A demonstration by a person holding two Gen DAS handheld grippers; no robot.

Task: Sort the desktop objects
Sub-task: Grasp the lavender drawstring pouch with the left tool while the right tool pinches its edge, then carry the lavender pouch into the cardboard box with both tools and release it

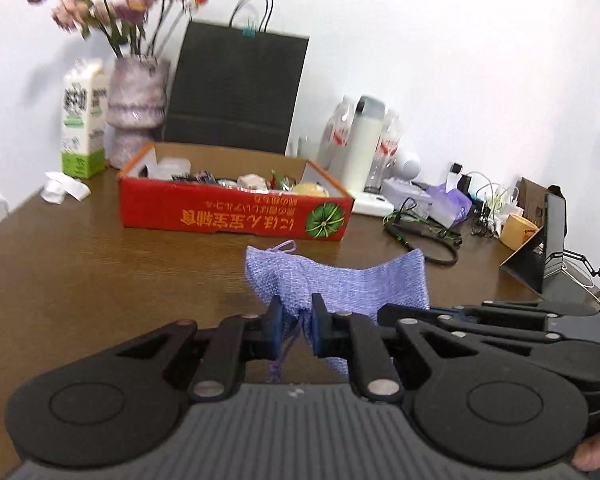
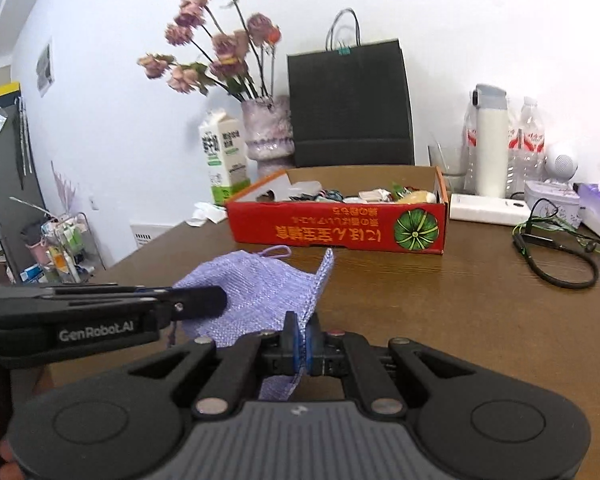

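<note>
A purple knitted drawstring pouch (image 1: 340,280) is held above the brown table between both grippers. My left gripper (image 1: 297,322) is shut on the pouch's gathered edge, with its drawstring hanging between the fingers. My right gripper (image 2: 302,334) is shut on the pouch's (image 2: 256,292) other edge. The left gripper shows from the side in the right wrist view (image 2: 196,302), and the right gripper shows at the right of the left wrist view (image 1: 384,314). A red cardboard box (image 1: 236,216) holding several small items stands behind the pouch; it also shows in the right wrist view (image 2: 340,228).
Behind the box stand a milk carton (image 1: 82,120), a vase of flowers (image 1: 138,108) and a black paper bag (image 1: 236,88). At the right are a white bottle (image 1: 362,144), plastic bottles, a white power bank (image 2: 488,210), black-green earphones (image 2: 560,252), tissues and cables. Crumpled paper (image 1: 64,190) lies at the left.
</note>
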